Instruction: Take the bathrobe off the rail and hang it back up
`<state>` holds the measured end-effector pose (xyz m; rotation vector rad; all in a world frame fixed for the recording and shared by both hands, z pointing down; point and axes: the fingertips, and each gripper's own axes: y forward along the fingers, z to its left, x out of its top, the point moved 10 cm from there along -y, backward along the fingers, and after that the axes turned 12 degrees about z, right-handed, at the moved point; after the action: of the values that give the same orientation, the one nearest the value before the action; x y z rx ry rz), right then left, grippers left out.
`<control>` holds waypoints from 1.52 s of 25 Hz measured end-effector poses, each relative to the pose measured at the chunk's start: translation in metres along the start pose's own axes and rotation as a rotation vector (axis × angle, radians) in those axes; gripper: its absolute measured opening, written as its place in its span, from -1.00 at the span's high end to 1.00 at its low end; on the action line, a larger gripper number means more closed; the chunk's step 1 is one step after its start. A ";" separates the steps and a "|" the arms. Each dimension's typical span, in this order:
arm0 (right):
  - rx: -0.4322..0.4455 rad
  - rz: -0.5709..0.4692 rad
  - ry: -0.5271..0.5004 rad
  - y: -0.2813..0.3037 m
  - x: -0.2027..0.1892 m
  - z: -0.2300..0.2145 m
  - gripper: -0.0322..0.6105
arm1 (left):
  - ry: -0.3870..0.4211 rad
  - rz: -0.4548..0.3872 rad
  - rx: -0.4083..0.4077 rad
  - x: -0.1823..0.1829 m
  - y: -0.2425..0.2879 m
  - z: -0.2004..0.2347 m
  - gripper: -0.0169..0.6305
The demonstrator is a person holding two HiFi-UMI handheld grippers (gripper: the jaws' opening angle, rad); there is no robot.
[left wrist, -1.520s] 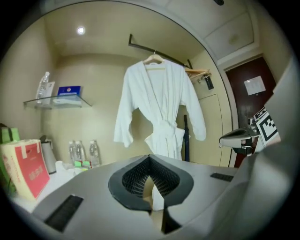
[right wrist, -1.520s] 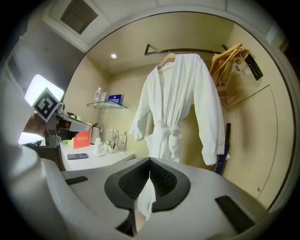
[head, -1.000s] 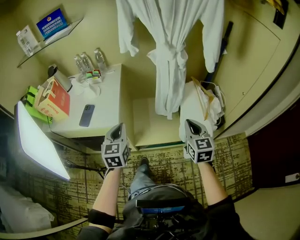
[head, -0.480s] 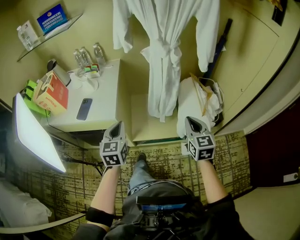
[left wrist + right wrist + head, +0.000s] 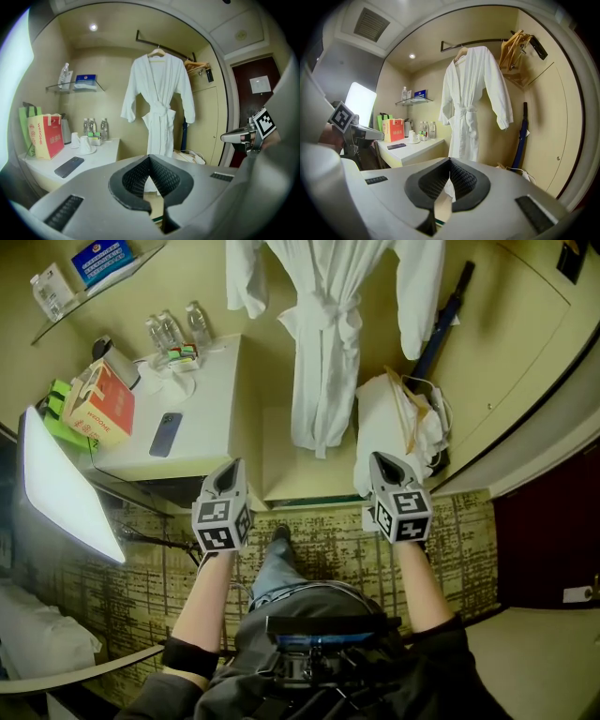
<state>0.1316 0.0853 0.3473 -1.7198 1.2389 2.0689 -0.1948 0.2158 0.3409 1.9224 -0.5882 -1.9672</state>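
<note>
Two grippers sat low in my head view, side by side and pointing toward the wall. The left gripper (image 5: 233, 468) had its fingers (image 5: 136, 176) pressed together with nothing between them. The right gripper (image 5: 381, 461) matched it, its fingers (image 5: 464, 178) closed on each other and empty.

The bathrobe (image 5: 328, 343) was at twelve o'clock from both, well apart from them. It hung white and full length on a hanger (image 5: 158, 51) hooked over the dark rail (image 5: 487, 42), with its belt tied at the waist and both sleeves hanging down.

At ten o'clock from the left gripper stood the white desk (image 5: 211, 390). On it lay a dark phone (image 5: 167, 434), with a red paper bag (image 5: 98, 409) at its nine o'clock and a few water bottles (image 5: 173, 332) back near the wall. A glass shelf (image 5: 94, 296) sat on the wall above the desk.

At twelve o'clock from the right gripper, just beyond it, lay a white bundle (image 5: 389, 427) with a cable on top. A blue umbrella (image 5: 441, 329) leaned in the corner at one o'clock. Spare wooden hangers (image 5: 513, 47) hung at the rail's far right end.
</note>
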 end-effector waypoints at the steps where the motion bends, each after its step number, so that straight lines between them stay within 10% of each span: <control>1: 0.002 -0.001 0.002 0.001 0.000 0.000 0.83 | 0.002 0.001 0.000 0.000 0.000 0.000 0.94; 21: -0.022 0.047 0.040 0.041 -0.002 -0.001 0.83 | 0.018 0.044 -0.069 0.010 0.046 0.015 0.94; 29: -0.075 -0.004 0.023 0.076 0.044 -0.021 0.82 | 0.105 -0.019 -0.109 0.073 0.099 0.025 0.94; 38: -0.239 -0.190 -0.182 0.103 0.189 -0.037 0.73 | 0.295 -0.259 -0.172 0.213 0.155 0.044 0.80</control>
<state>0.0363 -0.0735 0.2307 -1.6232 0.7720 2.2700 -0.2552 -0.0227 0.2356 2.2077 -0.0923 -1.7556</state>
